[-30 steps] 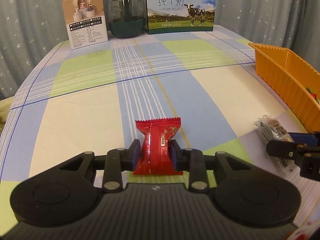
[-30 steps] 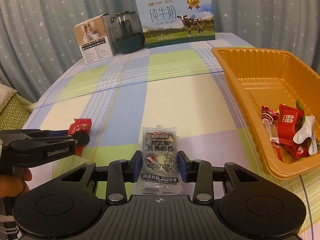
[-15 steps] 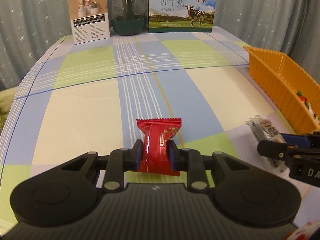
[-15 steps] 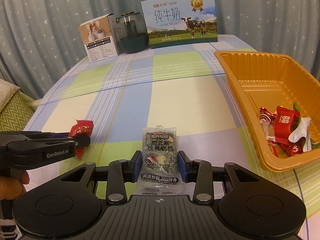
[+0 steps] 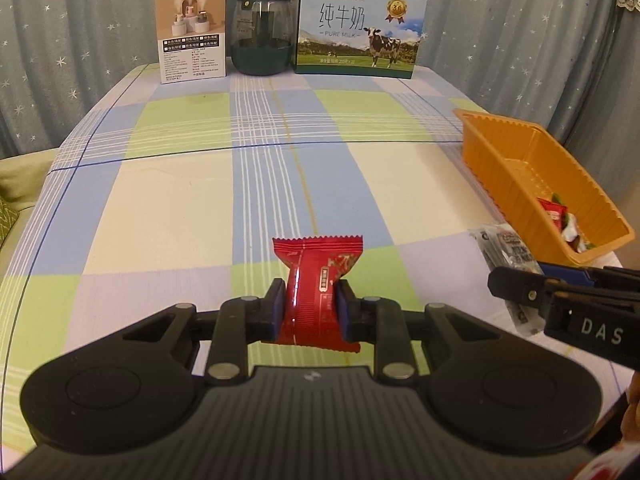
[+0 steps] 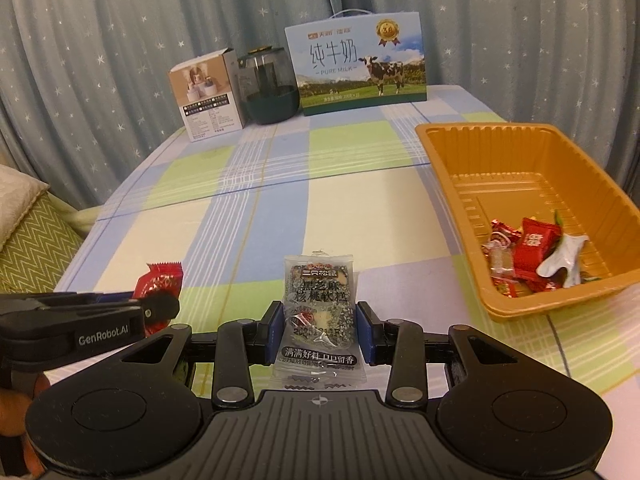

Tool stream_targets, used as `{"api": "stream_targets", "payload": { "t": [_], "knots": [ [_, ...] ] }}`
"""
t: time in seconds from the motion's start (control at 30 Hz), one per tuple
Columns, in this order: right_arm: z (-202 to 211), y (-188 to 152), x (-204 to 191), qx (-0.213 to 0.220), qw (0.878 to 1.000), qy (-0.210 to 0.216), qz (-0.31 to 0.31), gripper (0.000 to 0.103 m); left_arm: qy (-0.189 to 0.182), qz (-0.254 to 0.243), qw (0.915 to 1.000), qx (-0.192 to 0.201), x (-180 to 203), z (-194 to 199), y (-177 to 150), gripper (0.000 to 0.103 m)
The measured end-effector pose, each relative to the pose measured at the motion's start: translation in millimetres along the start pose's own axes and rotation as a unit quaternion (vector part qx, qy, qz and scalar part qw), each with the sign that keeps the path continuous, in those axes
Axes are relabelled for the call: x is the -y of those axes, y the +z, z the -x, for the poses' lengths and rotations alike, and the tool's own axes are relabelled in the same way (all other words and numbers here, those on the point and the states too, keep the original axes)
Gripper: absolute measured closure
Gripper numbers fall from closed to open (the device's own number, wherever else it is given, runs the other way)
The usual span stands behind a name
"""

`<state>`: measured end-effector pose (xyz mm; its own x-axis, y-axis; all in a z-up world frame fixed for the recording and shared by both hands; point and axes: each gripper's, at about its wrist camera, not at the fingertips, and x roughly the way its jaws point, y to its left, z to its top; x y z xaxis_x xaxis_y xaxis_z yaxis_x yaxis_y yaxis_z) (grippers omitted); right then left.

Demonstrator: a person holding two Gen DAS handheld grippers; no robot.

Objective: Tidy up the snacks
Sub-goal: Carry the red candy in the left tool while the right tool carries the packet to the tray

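Red candy packet (image 5: 318,288) pinched upright at its waist in left gripper (image 5: 311,307), clear of the checked tablecloth (image 5: 180,200), ready to carry. Clear sesame-cake packet (image 6: 319,312) clamped likewise in right gripper (image 6: 320,326). Orange tray (image 6: 448,168) at table's right edge, wrapped sweets (image 6: 528,252) heaped in near corner: likely destination for both. Milk carton (image 5: 358,28), jar (image 5: 262,38), small box (image 5: 192,34) lined along far edge, out of the way.

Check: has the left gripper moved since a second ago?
Yes. The left gripper, shut on the red candy, has risen: in its view the orange tray sits lower and shows more of its inside.
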<state>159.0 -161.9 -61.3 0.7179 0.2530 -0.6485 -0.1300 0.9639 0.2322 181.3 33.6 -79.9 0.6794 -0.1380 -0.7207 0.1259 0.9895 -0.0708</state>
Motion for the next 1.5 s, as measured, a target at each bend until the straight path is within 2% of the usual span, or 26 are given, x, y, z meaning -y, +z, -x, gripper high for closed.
{"api": "stream_targets", "payload": {
  "t": [0.4, 0.7, 1.5],
  "knots": [
    [45.5, -4.4, 1.0, 0.018, 1.000, -0.005, 0.002, 0.065, -0.018, -0.020, 0.9995, 0.013, 32.2, 38.3, -2.6, 0.079],
    [76.3, -1.8, 27.2, 0.038, 0.999, -0.024, -0.019, 0.065, -0.038, -0.040, 0.9983, 0.019, 62.8, 50.4, 2.9, 0.079],
    [116.5, 17.6, 121.5, 0.076, 0.988, -0.110, -0.082, 0.065, -0.111, -0.094, 0.9888, 0.031, 165.6, 35.0, 48.2, 0.079]
  ]
}}
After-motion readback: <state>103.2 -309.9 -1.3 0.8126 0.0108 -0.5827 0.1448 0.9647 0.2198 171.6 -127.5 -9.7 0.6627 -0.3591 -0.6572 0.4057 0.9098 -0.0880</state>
